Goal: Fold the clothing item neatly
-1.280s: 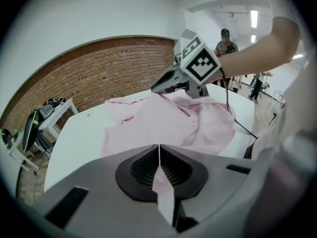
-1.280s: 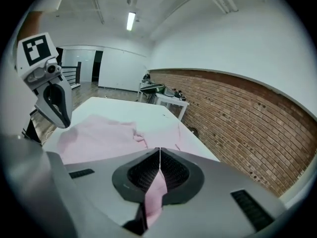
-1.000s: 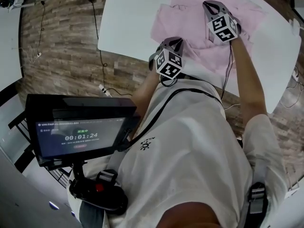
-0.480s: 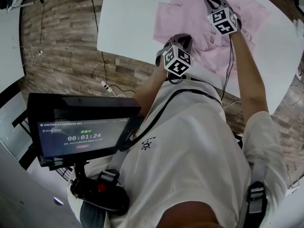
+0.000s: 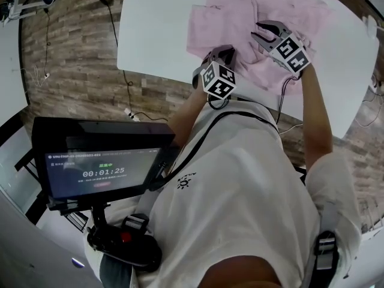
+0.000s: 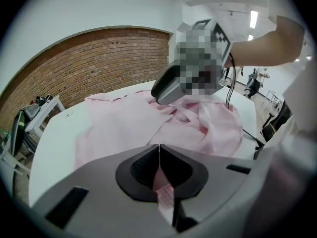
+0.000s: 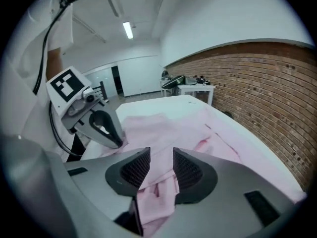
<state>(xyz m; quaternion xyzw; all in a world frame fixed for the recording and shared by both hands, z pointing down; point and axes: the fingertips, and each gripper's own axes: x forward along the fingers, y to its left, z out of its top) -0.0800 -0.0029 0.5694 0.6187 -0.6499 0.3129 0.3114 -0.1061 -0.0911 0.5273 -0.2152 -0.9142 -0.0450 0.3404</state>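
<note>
Pink garment (image 5: 219,23) laid rumpled on white table (image 5: 156,23), fold clenched in left gripper (image 6: 159,155), right gripper (image 7: 161,165) jaws just parted, cloth left loose between them.

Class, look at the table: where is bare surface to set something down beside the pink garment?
Bare table lies left of the pink garment, out to its left edge, and a strip right of it. Crowded: the near edge, where the left tool pinches the cloth and the right tool, jaws just opening, straddles a bunched fold.
</note>
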